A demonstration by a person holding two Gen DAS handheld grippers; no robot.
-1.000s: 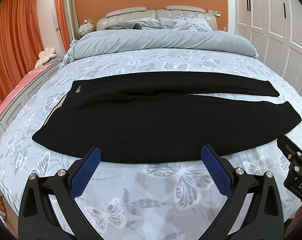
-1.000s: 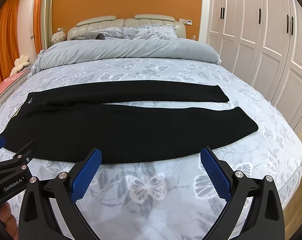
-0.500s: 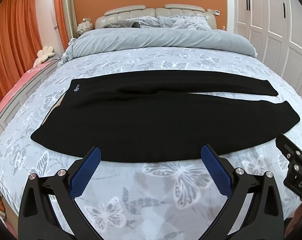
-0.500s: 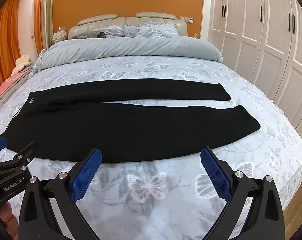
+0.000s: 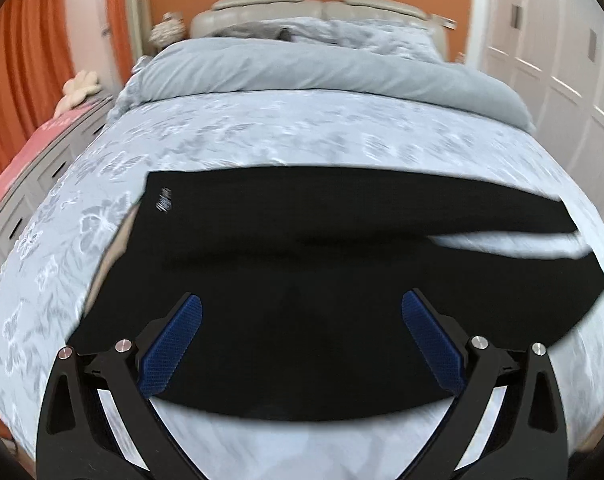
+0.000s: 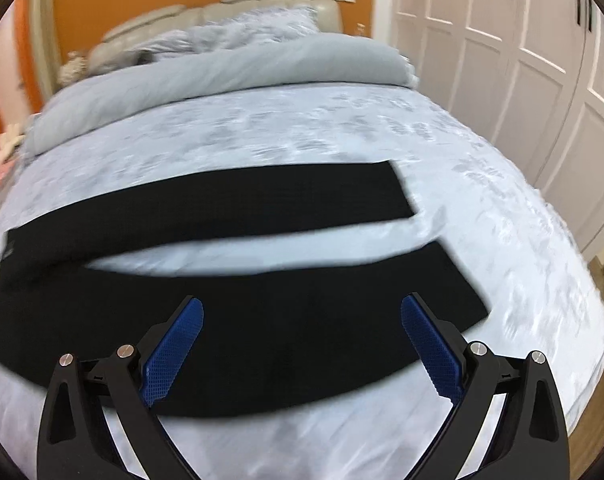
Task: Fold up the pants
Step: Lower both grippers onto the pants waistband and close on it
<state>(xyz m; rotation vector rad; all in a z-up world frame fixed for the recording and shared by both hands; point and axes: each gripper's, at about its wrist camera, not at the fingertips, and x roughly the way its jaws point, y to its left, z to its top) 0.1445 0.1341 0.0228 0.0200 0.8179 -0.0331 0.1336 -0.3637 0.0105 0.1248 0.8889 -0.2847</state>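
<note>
Black pants [image 5: 302,264] lie flat across the bed, waistband with a small white logo [image 5: 162,204] at the left, two legs stretching right. In the right wrist view the pants [image 6: 262,320] show both leg ends, with a strip of bedsheet between them. My left gripper [image 5: 301,340] is open and empty, its blue pads over the near leg close to the waist end. My right gripper [image 6: 302,344] is open and empty over the near leg toward its cuff [image 6: 461,288]. Both views are motion-blurred.
The bed has a butterfly-print sheet [image 5: 262,132] and a rolled grey duvet [image 5: 302,68] with pillows at the head. White wardrobe doors [image 6: 541,60] stand on the right, orange curtains [image 5: 18,60] and a low pink-topped cabinet [image 5: 30,148] on the left.
Both grippers have moved forward and down toward the pants, so the pads now overlap the near leg. The two grippers have spread apart and no longer see each other's body. Jaws stay open.
</note>
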